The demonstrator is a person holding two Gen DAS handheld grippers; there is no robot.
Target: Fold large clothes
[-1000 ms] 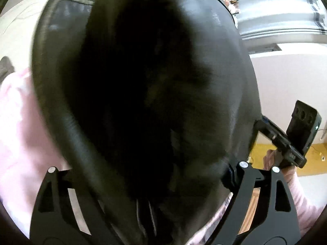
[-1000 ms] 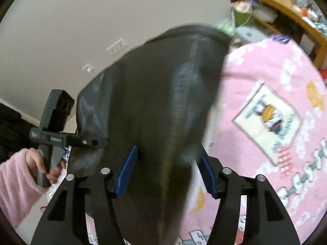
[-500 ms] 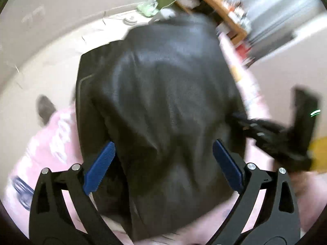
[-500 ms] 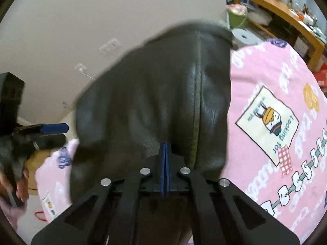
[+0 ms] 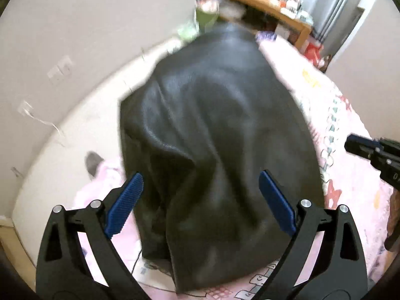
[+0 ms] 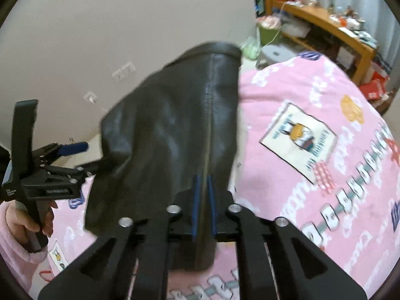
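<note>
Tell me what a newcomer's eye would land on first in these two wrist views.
The black leather jacket fills the middle of both views, lying over a pink cartoon-print bedspread. The right hand-held gripper is clamped on the jacket's near edge, while the left hand-held gripper stands wide open with the jacket between its blue pads. Behind, a cluttered wooden shelf stands along the far wall.

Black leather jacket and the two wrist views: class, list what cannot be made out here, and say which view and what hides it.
1. Left wrist view: the black leather jacket is motion-blurred; its near end is cut off by the bottom edge.
2. Right wrist view: the jacket's front side is hidden by its own hanging folds.
3. Both views: the bed cover under the jacket is hidden.
4. Right wrist view: whether the open left gripper touches the jacket's edge.
5. Left wrist view: the right gripper is cut off by the frame edge.
</note>
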